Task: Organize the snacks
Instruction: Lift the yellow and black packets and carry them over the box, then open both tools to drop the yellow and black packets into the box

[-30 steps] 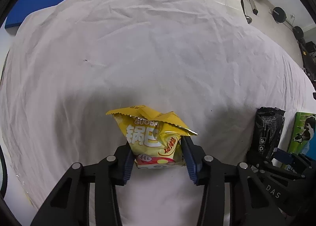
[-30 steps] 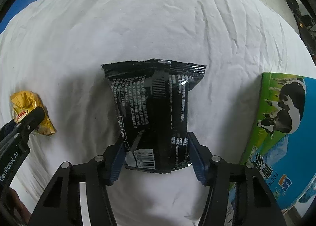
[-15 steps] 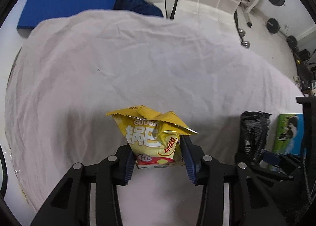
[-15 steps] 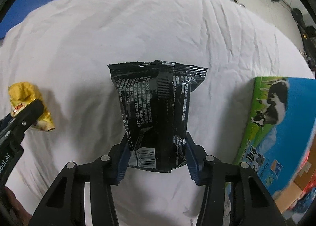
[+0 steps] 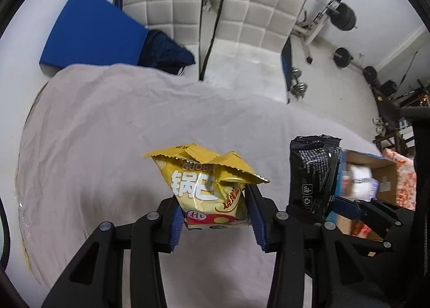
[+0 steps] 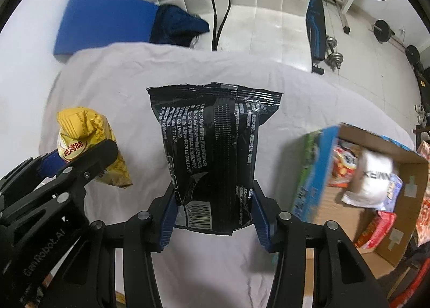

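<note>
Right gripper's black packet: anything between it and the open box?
Nothing visible. The black packet, held in the right gripper, has the open cardboard box just to its right, with only bare white sheet between.

Your left gripper (image 5: 215,215) holds the rice-cracker packet (image 5: 208,183) above the sheeted bed (image 5: 94,133); to its right, your right gripper (image 6: 213,211) holds the snack pouch (image 6: 212,152). Further right stands the carton (image 6: 314,170), with packets (image 6: 371,179) inside it. Padded chairs (image 5: 255,17) stand behind the bed.
</note>
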`<state>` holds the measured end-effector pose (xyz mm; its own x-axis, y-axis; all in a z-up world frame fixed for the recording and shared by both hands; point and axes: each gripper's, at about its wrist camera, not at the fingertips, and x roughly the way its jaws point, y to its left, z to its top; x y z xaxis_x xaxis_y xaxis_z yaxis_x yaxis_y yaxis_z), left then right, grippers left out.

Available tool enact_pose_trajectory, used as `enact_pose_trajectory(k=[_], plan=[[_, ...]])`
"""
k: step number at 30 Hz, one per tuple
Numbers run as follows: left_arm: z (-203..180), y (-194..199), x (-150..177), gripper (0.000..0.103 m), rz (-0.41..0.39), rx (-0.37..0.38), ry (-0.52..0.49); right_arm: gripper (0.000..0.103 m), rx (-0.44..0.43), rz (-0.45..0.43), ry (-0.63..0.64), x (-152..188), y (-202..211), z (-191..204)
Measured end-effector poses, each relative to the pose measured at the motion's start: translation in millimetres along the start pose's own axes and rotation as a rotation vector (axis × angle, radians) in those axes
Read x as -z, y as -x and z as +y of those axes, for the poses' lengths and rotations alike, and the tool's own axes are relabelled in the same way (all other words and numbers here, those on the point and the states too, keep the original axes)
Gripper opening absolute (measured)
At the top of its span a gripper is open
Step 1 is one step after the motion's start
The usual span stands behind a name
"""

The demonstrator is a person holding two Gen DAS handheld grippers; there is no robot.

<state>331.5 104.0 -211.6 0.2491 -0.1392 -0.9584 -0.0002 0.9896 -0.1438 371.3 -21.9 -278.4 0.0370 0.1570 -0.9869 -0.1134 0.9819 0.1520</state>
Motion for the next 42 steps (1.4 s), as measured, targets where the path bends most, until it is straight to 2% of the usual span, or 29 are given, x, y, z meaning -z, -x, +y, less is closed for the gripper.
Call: enact_pose_trajectory(k=[5,9,16,21,28,34,42], plan=[[-34.2,31.6,12.3,0.04,-0.031,0.046,-0.024,0.052,-0.023,-0.045,-0.011,25.7,42.6,-23.9],[-69.8,50.1,26.6,0.04,-0.042,0.096,-0.051,0.052,-0.027,-0.069,-0.036,55.3,75.3,-61.6],[-139.7,43.7,51.6,0.04,0.016,0.193,-0.09,0.052,0.025,-0.072,-0.106,110.1,102.3,-148.7],[-193.5,11.2,70.8,0.04,0.103,0.21,-0.133,0.052,0.05,-0.03,-0.154,135.9,93.4,-207.6],[-238.5,-34.6,89.0,0.04,0.184,0.144,-0.186,0.052,0.048,0.032,-0.19,154.6,62.8,-262.4],[-249.0,-56.9,89.9,0.04,0.205,0.1,-0.191,0.052,0.019,0.059,-0.191,153.1,37.9,-278.3],[-248.2,-86.1,82.5,0.04,0.239,0.07,-0.182,0.053,0.013,0.103,-0.171,137.7,5.8,-277.9]])
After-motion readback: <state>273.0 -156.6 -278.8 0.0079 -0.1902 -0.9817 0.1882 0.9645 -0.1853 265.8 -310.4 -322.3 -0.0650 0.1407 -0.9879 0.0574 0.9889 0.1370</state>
